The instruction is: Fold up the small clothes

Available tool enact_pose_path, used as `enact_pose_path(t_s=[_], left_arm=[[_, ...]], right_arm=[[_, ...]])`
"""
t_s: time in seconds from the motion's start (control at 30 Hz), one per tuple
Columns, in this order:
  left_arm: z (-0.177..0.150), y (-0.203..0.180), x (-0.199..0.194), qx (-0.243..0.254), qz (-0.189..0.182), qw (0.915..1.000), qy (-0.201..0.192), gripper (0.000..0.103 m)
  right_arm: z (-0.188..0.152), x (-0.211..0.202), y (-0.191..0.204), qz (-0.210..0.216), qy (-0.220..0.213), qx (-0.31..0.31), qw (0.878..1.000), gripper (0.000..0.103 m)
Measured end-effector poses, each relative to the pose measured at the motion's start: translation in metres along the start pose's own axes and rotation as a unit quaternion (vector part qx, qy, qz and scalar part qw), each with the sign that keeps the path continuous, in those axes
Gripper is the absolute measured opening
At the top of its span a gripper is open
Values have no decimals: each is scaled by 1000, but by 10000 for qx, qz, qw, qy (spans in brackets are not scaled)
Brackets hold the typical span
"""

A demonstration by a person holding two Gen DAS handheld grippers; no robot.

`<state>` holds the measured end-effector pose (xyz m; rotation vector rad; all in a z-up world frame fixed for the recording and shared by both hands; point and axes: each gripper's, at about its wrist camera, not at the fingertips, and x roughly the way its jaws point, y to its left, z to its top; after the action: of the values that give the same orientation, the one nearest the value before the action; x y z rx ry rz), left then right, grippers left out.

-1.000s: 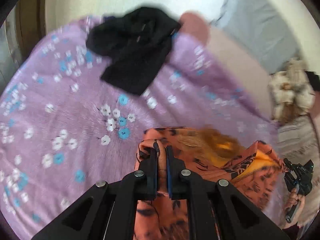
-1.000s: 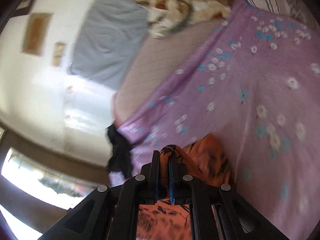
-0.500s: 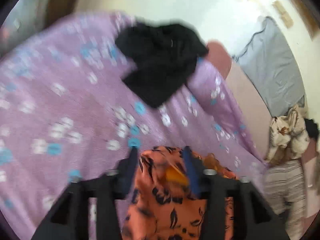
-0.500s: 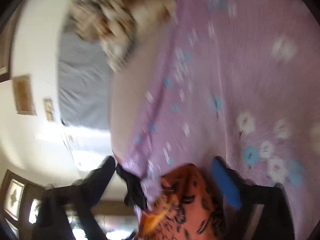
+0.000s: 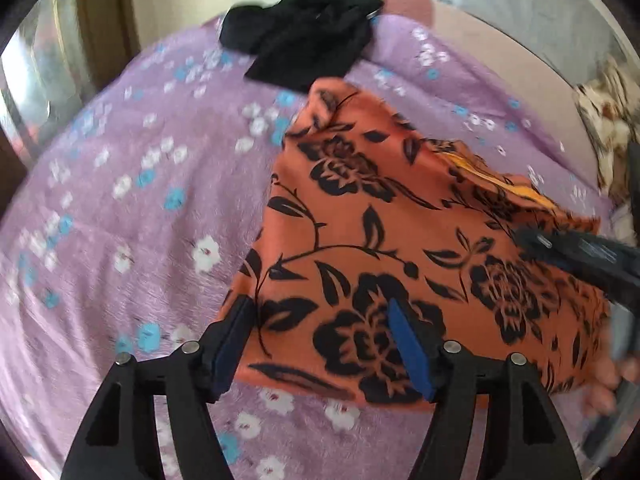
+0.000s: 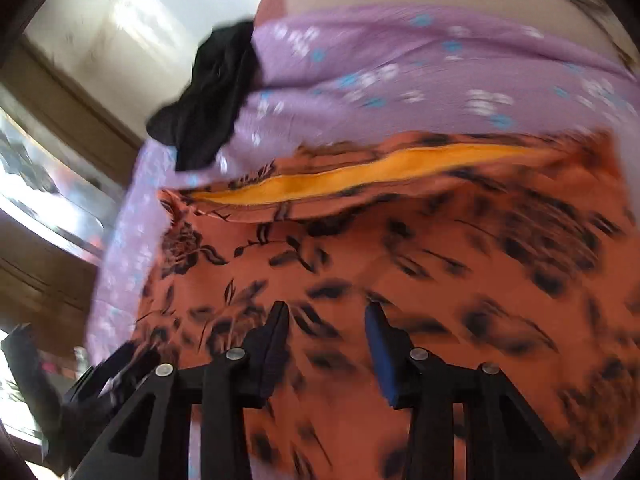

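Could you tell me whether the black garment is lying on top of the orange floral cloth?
No, the black garment lies beyond the orange floral cloth.

Both cams ride on the tools and look steeply down at the bed. The left wrist one sits a bit back, facing the far edge; the right wrist one is super close (blurry too). Both catch the orange floral garment (image 5: 384, 240) (image 6: 400, 280), black garment (image 5: 308, 48) (image 6: 212, 100) and purple bedspread (image 5: 120, 200) (image 6: 400, 64).
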<state>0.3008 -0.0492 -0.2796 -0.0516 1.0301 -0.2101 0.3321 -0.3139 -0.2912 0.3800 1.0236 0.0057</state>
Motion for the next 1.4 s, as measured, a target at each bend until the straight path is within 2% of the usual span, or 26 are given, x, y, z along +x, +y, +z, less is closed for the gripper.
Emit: enact_pose_path(t_s=[0.17, 0.23, 0.3, 0.4, 0.47, 0.5, 0.53, 0.63, 0.67, 0.73, 0.77, 0.8, 0.83, 0.87, 0.93, 1.0, 1.07, 1.17, 1.23, 1.3, 1.4], left_arm=[[14, -1, 10, 45, 69, 9999, 84, 78], [19, 0, 12, 17, 76, 9999, 67, 78], [21, -3, 7, 8, 170, 9998, -77, 78], [18, -12, -1, 168, 288, 9992, -225, 81], [14, -17, 3, 239, 315, 9992, -54, 91], [9, -20, 11, 288, 322, 9989, 160, 95], [4, -26, 18, 449, 442, 9976, 283, 95], [-5, -41, 17, 936, 838, 9921, 62, 99], [-4, -41, 17, 875, 844, 9925, 105, 99], [-3, -37, 13, 749, 688, 9945, 261, 99], [-3, -34, 9, 739, 612, 9951, 255, 99], [-5, -28, 1, 668, 565, 9960, 189, 99], [-8, -19, -10, 492, 550, 9972, 80, 99], [-12, -13, -17, 349, 512, 9981, 13, 99], [-15, 5, -34, -137, 368, 9991, -131, 99], [-19, 19, -51, -493, 522, 9966, -407, 99], [-24, 22, -59, -491, 771, 9938, -632, 99], [-26, 21, -46, -373, 1104, 9919, -507, 99], [-24, 19, -23, -319, 1336, 9903, -218, 99], [-24, 19, -5, -356, 1388, 9897, 48, 100], [-25, 17, 1, -381, 1400, 9893, 160, 101]], right_arm=[[69, 48, -4, -555, -356, 258, 9975, 43], [86, 52, -15, -416, -448, 641, 9961, 42], [92, 33, -24, -256, -659, 899, 9934, 42], [73, -7, -30, -97, -936, 792, 9924, 42], [49, -31, -35, -111, -947, 699, 9930, 43], [31, -45, -41, -122, -948, 676, 9931, 43], [15, -57, -47, -158, -974, 668, 9929, 43], [-37, -92, -75, -393, -1099, 771, 9902, 43], [-52, -94, -86, -496, -1055, 852, 9895, 43], [-79, -82, -111, -677, -575, 1193, 9889, 43], [-92, -75, -124, -643, -365, 1377, 9877, 42], [-104, -79, -131, -402, -502, 1452, 9873, 41], [-108, -87, -131, -339, -662, 1446, 9867, 41], [-109, -95, -130, -356, -622, 1505, 9860, 41], [-110, -113, -127, -93, -865, 1645, 9825, 42], [-112, -130, -120, 61, -1256, 1541, 9800, 42], [-112, -137, -115, 188, -1469, 1451, 9783, 42], [-114, -131, -115, 475, -1462, 1499, 9767, 43], [-110, -121, -105, 539, -1395, 1391, 9789, 44], [-107, -112, -92, 572, -1349, 1133, 9827, 44], [-105, -87, -70, 618, -1094, 731, 9894, 44]])
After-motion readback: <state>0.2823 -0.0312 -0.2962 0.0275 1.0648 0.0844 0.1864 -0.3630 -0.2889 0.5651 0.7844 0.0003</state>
